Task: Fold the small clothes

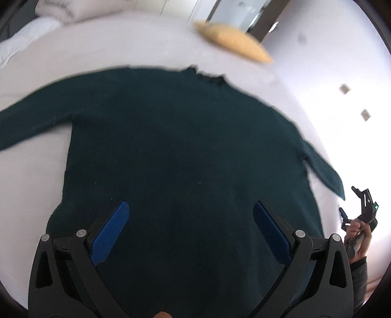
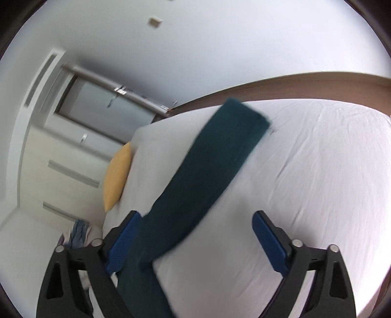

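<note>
A dark teal sweater (image 1: 185,137) lies flat on the white bed (image 1: 31,171), both sleeves spread out and its collar at the far side. My left gripper (image 1: 190,204) hovers open over the sweater's lower body, with nothing between its blue pads (image 1: 110,234). In the right wrist view one sleeve (image 2: 210,166) runs from the lower left up to its cuff. My right gripper (image 2: 197,214) is open around this sleeve, which lies against the left pad (image 2: 122,244) while the right pad stands clear of it. In the left wrist view the right gripper (image 1: 348,200) is beside the right sleeve's cuff.
A yellow pillow (image 1: 234,41) lies at the bed's far edge and shows again as the yellow pillow (image 2: 117,176). White pillows (image 1: 56,12) are at the far left. A brown bed frame (image 2: 317,78) rims the mattress. A hand (image 1: 359,234) holds the right gripper.
</note>
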Tool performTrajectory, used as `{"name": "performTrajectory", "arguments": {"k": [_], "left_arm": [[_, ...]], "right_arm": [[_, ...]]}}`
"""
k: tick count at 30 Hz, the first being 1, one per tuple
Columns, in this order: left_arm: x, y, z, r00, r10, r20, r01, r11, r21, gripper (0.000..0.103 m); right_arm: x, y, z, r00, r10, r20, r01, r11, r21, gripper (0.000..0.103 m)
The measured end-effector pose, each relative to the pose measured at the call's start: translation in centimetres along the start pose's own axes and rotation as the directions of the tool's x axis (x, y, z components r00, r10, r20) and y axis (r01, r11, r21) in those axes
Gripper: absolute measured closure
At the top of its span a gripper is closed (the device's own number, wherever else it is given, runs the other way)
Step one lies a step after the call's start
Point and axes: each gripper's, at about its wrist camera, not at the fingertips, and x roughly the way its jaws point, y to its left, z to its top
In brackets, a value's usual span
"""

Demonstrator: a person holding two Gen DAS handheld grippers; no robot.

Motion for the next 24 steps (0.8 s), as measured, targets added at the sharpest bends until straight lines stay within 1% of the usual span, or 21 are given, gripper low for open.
{"name": "performTrajectory", "arguments": {"k": [2, 4, 5, 7, 8, 10, 11, 12, 14, 16, 17, 18, 19, 20, 21, 23, 24], "left_arm": [[0.5, -0.1, 0.8, 0.999, 0.023, 0.038, -0.023, 1.0, -0.003, 0.0], [1.2, 0.0, 1.6, 0.997, 0.047, 0.057, -0.047, 0.999, -0.005, 0.0], [1.6, 0.0, 1.9, 0.998, 0.041, 0.048, -0.041, 0.999, -0.004, 0.0], [2.8, 0.1, 2.7, 1.0, 0.007, 0.028, -0.007, 1.0, -0.01, 0.0], [3.2, 0.3, 3.1, 1.0, 0.011, 0.027, -0.01, 1.0, -0.019, 0.0], [3.5, 0.6, 3.5, 0.999, 0.029, 0.046, -0.028, 0.999, -0.026, 0.001], [3.5, 0.7, 3.8, 0.998, 0.018, 0.06, -0.017, 0.999, -0.028, 0.001], [3.7, 0.7, 4.1, 0.998, 0.002, 0.068, 0.0, 1.0, -0.03, 0.003], [4.6, 0.8, 5.1, 0.999, -0.029, 0.046, 0.03, 0.999, -0.035, 0.011], [5.4, 0.8, 6.1, 0.998, -0.061, 0.026, 0.062, 0.997, -0.043, 0.031], [5.9, 0.7, 6.7, 0.997, -0.08, 0.015, 0.08, 0.996, -0.035, 0.037], [6.2, 0.6, 7.2, 0.996, -0.089, 0.009, 0.089, 0.996, -0.029, 0.049], [6.6, 0.5, 7.7, 0.996, -0.094, 0.001, 0.094, 0.995, -0.027, 0.052], [6.9, 0.5, 8.2, 0.995, -0.104, -0.002, 0.104, 0.994, -0.028, 0.052], [7.0, 0.4, 8.5, 0.993, -0.115, -0.003, 0.115, 0.993, -0.029, 0.052], [7.4, 0.1, 9.7, 0.991, -0.132, 0.002, 0.132, 0.991, -0.023, 0.052], [7.3, 0.1, 10.0, 0.989, -0.146, 0.007, 0.146, 0.989, -0.021, 0.052]], "right_arm": [[1.0, -0.4, 0.8, 1.0, -0.009, 0.008, 0.009, 1.0, 0.026, 0.017], [1.3, 0.1, 1.7, 1.0, -0.005, 0.024, 0.005, 1.0, 0.014, 0.017], [1.6, -0.1, 1.8, 1.0, -0.006, 0.029, 0.005, 1.0, 0.012, 0.017], [1.9, -0.3, 2.0, 0.999, -0.001, 0.044, 0.0, 1.0, 0.03, 0.017], [2.2, -0.3, 1.8, 0.999, 0.0, 0.05, -0.002, 0.999, 0.04, 0.017], [2.8, -0.2, 2.3, 0.998, -0.002, 0.064, -0.002, 0.998, 0.059, 0.017], [2.8, -0.1, 2.4, 0.998, -0.006, 0.069, 0.002, 0.998, 0.06, 0.017], [3.1, 0.1, 2.6, 0.997, -0.014, 0.074, 0.009, 0.998, 0.058, 0.017], [2.9, 0.3, 3.0, 0.996, -0.024, 0.082, 0.02, 0.999, 0.051, 0.017], [3.1, 0.6, 3.3, 0.995, -0.03, 0.093, 0.028, 0.999, 0.024, 0.025], [3.3, 0.6, 3.5, 0.995, -0.033, 0.091, 0.032, 0.999, 0.016, 0.037], [3.5, 0.5, 3.8, 0.996, -0.039, 0.084, 0.038, 0.999, 0.012, 0.052], [3.8, 0.4, 4.1, 0.996, -0.043, 0.073, 0.042, 0.999, 0.011, 0.059], [4.2, 0.4, 4.3, 0.996, -0.061, 0.063, 0.06, 0.998, 0.009, 0.074], [4.1, 0.5, 4.5, 0.994, -0.09, 0.063, 0.09, 0.996, 0.0, 0.085], [4.3, 1.7, 4.7, 0.989, -0.129, 0.072, 0.132, 0.99, -0.047, 0.09], [4.3, 2.9, 4.4, 0.987, -0.142, 0.08, 0.15, 0.984, -0.101, 0.091]]}}
